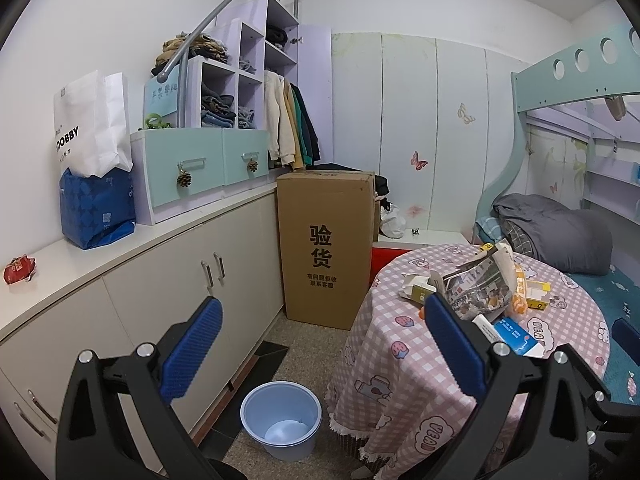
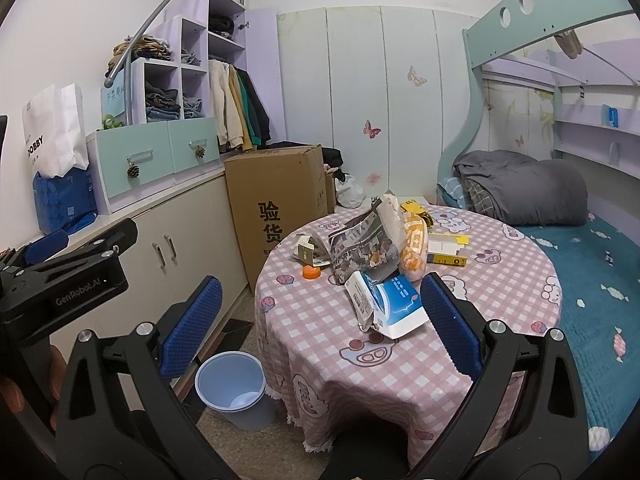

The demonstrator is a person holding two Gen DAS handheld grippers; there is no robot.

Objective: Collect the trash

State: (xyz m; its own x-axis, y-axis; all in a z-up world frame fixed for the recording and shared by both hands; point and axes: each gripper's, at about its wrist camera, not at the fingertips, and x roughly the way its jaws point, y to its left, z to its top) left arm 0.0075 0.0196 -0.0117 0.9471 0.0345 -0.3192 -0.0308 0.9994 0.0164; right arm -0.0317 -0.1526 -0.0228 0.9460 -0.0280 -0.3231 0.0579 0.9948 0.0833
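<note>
Paper and card make up most of the trash I have to collect, and all of it sits heaped on the round bench (image 2: 500, 280) under its pink checked cloth. From my right wrist view, the torn blue-and-white carton (image 2: 386, 304) lies nearest, at about 12 o'clock just ahead of my fingers, its flap ripped open and creased. Behind it stands a crumpled newspaper (image 2: 362, 240), tented and soft-edged, with an orange plastic wrapper (image 2: 412, 252) touching its right side. At 11 o'clock a small round orange cap (image 2: 311, 272) rests flat beside a flattened cream box (image 2: 306, 250). Yellow card boxes (image 2: 446, 250), stiff and rectangular, lie at 1 o'clock further back.

Down at 7 o'clock on the floor, just beside the bench's hanging fringe, stands the pale blue plastic bin (image 2: 232, 390), smooth-walled; it looks empty apart from something pale at the bottom that I cannot identify. So I judge the job barely begun: nothing appears binned and every piece remains to be moved.

My right gripper (image 2: 320, 308) has its ribbed blue fingers spread wide, holding nothing. My left gripper (image 1: 318, 344) is likewise spread and empty, hanging between the bin (image 1: 280, 420) and the bench.

On the long side counter at 9 o'clock in the left view, a red wrapper (image 1: 19, 269) may count as trash too.
</note>
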